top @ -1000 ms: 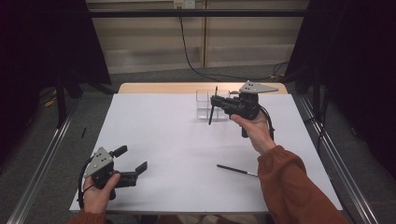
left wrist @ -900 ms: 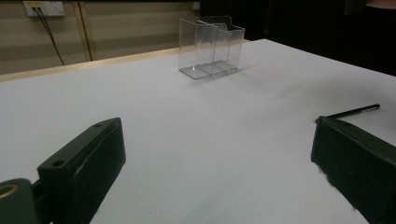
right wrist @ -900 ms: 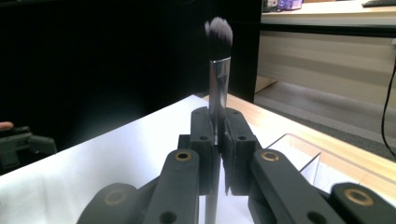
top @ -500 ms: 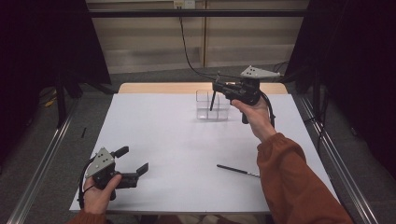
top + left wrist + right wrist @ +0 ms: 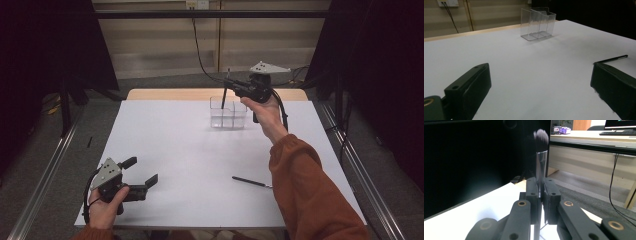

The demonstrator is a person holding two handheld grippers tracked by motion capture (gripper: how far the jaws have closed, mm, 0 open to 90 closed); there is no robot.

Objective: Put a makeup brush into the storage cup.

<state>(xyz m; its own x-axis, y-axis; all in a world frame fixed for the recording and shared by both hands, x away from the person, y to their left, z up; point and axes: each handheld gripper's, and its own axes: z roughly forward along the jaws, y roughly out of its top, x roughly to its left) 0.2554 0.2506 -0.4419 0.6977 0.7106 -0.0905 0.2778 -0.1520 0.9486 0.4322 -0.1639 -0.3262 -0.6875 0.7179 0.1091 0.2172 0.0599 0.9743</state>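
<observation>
Your tabletop point(image 5: 165, 150) is covered in plain white, with a strip of pale wood point(image 5: 165, 94) showing along its far edge. Behind it you face a beige panelled wall point(image 5: 160, 45), a white socket plate point(image 5: 196, 4) at its top and a black cable point(image 5: 198, 50) hanging down from it. Dark curtains point(image 5: 45, 60) close you in on both sides — the light falls mostly on the white surface. Grey carpet floor point(image 5: 45, 165) lies around you, with metal rails point(image 5: 47, 172) running alongside the tabletop. From the right gripper view you can see a desk point(image 5: 599, 136) with a monitor point(image 5: 621, 124) farther off.
</observation>
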